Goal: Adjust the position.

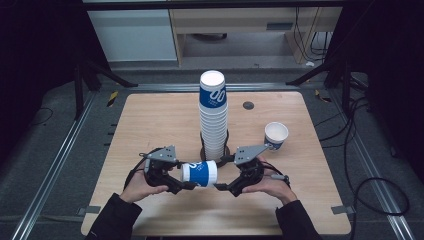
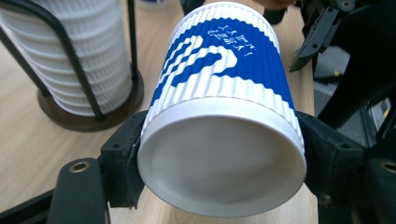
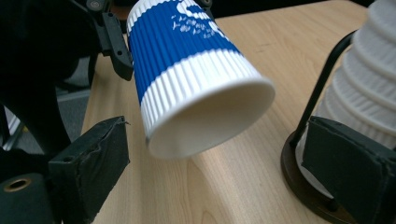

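Your left tongs (image 1: 189, 185) clamp the blue-and-white ribbed paper cup (image 1: 199, 173) sideways; right tongs (image 1: 223, 187) gape wide at its 3 o'clock mouth. Looks mid-handoff, so close the right next.

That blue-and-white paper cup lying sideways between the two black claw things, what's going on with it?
A person holds a hand-held gripper in each hand at a wooden table. The left gripper is clamped on the bottom end of the ribbed blue-and-white paper cup, holding it on its side above the table. The right gripper is open, its jaws either side of the cup's open mouth, not touching. Behind stands a tall stack of matching cups in a black wire holder; another single paper cup stands upright to the right.
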The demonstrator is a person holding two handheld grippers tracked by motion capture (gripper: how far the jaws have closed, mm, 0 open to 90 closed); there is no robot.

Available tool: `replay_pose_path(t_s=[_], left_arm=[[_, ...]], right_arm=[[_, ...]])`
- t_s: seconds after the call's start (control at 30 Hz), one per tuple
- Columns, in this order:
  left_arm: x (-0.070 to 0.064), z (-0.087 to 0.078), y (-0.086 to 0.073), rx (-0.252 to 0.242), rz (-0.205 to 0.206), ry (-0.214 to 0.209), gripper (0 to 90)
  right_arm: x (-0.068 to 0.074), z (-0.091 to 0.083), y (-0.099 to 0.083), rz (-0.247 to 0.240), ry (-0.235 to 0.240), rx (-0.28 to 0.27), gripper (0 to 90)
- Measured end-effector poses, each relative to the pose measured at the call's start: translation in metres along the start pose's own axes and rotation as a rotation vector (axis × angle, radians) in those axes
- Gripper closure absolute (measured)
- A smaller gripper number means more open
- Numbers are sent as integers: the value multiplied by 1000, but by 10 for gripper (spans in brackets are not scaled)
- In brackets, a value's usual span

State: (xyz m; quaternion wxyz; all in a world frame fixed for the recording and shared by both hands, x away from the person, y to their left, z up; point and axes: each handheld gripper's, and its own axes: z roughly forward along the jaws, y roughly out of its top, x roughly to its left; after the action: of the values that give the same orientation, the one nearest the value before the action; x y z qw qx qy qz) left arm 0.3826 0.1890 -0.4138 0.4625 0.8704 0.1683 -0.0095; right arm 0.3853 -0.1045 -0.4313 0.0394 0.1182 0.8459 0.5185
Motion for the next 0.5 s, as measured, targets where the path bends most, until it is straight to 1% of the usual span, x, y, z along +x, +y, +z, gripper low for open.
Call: replay_pose_path(t_s=[0.03,0.1,0.2,0.23,0.3,0.5], left_arm=[[1,-3,0,-25,-2,7,259],[1,-7,1,-59,-4,4,259],[0,-10,2,-91,4,5,259],[-1,-10,3,-100,6,-3,259],[-4,-8,4,-105,14,-15,259],[-12,2,6,-88,40,-57,259]], right_arm=[[-1,-2,0,8,-1,-9,72],[-3,-5,-1,15,-3,-19,72],[-4,-5,-2,29,6,-30,72],[-4,-4,-2,30,11,-33,71],[-3,-2,-2,36,29,-33,71],[0,5,-2,46,83,-49,72]])
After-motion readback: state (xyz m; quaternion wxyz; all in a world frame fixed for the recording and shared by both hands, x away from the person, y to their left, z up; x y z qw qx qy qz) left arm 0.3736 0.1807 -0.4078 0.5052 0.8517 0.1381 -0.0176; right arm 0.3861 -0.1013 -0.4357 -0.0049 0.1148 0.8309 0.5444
